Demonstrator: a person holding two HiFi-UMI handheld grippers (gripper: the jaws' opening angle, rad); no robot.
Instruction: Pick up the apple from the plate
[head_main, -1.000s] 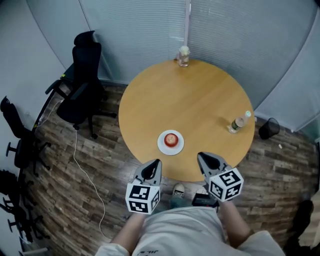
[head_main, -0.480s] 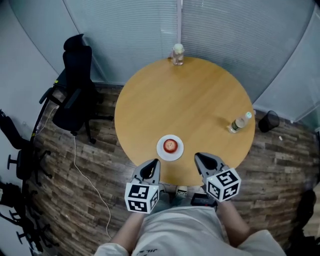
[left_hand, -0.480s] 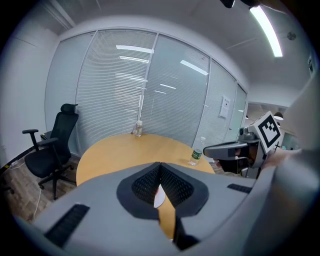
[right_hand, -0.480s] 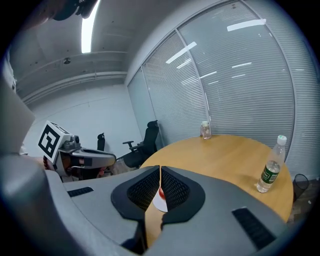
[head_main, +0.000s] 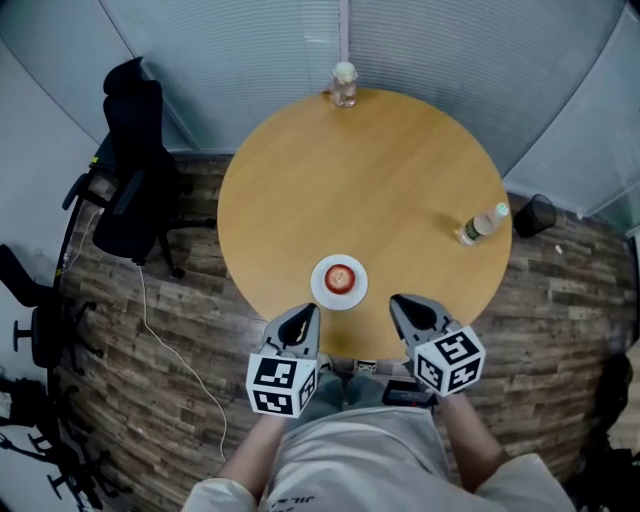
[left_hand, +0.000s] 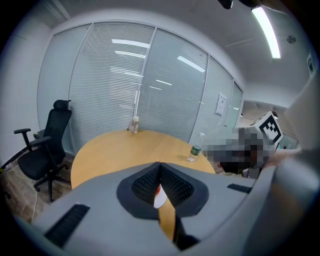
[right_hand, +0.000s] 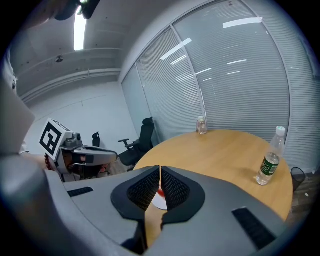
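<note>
A red apple (head_main: 341, 277) sits on a small white plate (head_main: 327, 292) near the front edge of the round wooden table (head_main: 380, 190). My left gripper (head_main: 304, 313) hovers at the table's edge just left of the plate, jaws shut and empty. My right gripper (head_main: 401, 303) is at the edge to the right of the plate, also shut with nothing held. In the left gripper view a sliver of plate (left_hand: 160, 198) and apple (left_hand: 158, 189) shows behind the shut jaws. The right gripper view shows the plate (right_hand: 159, 202) through its jaws' lower gap.
A plastic water bottle (head_main: 479, 226) stands at the table's right side, and a small jar (head_main: 344, 85) at its far edge. A black office chair (head_main: 135, 180) is on the left, a dark bin (head_main: 535, 214) on the floor at right. Glass walls with blinds enclose the back.
Both grippers have come forward to the table's front edge, nearer the plate. Their jaws stayed shut.
</note>
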